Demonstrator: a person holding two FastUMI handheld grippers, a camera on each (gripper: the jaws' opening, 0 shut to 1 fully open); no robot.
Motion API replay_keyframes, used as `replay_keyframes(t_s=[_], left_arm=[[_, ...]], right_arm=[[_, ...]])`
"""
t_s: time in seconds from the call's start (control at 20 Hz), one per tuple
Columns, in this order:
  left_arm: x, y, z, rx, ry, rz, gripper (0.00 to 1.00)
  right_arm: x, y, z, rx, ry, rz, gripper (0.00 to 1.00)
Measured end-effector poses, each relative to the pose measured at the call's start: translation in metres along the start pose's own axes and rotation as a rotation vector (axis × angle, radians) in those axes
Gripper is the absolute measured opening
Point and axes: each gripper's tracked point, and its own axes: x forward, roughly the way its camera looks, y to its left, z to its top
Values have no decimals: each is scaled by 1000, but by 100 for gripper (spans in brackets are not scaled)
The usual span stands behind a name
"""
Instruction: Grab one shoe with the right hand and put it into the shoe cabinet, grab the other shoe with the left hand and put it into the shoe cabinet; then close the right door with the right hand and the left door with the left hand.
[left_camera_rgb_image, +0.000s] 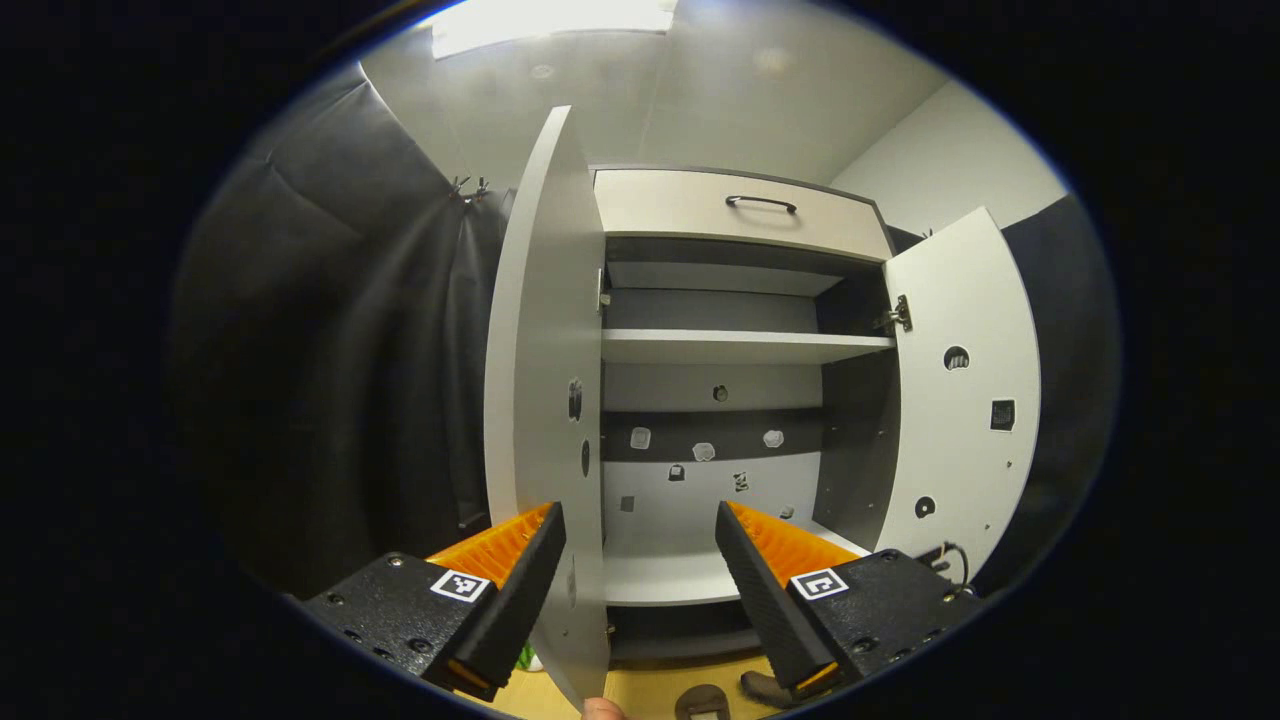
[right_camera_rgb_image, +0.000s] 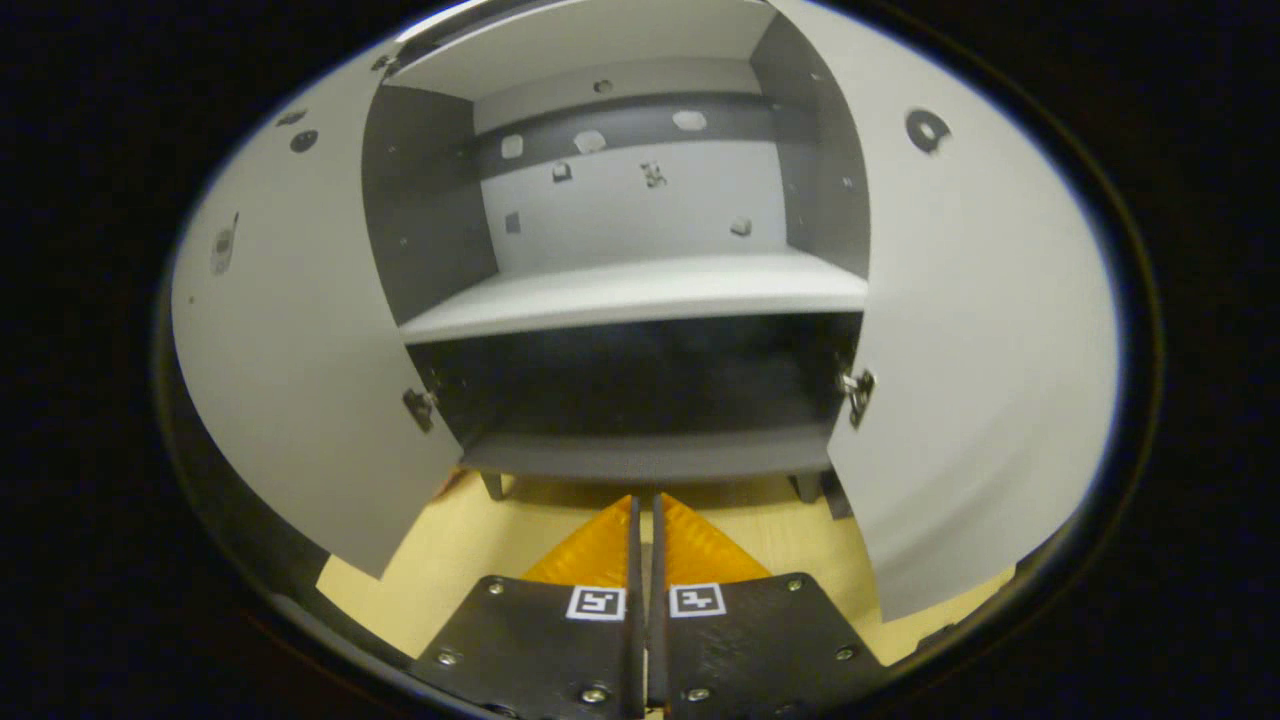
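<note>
My left gripper spread wide, holding nothing, in front of tall grey-white wooden shoe cabinet. Its left door edge sits between my fingers. My right gripper pressed together, empty, low before cabinet. Right door swung open too. Dark shoe on floor below cabinet, I think; other shoe unseen.

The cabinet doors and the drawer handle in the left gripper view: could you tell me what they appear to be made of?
The left door and the right door look like laminated board with a matte pale-grey finish: flat, even faces, thin square edges and drilled holes. The drawer handle looks like dark metal, a slim bar with a slight sheen, though coated plastic is possible.
</note>
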Motion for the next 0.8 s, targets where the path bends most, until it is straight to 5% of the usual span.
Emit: replay_keyframes(t_s=[0.25,0.45,0.55,0.6,0.65,0.7,0.8], left_arm=[[1,0,0,10,0,9,94],[1,0,0,21,2,12,93],[1,0,-1,27,3,15,94],[1,0,-1,29,4,18,94],[1,0,-1,30,4,20,93],[1,0,-1,32,4,21,93],[2,0,-2,36,5,23,94]], right_arm=[[3,-26,-85,78,138,-22,2],[14,-44,-116,55,198,-32,3],[20,-47,-122,77,230,-8,14],[23,-47,-126,79,246,6,40],[26,-48,-131,71,257,15,39],[30,-48,-137,57,275,26,60],[38,-43,-150,34,320,46,70]])
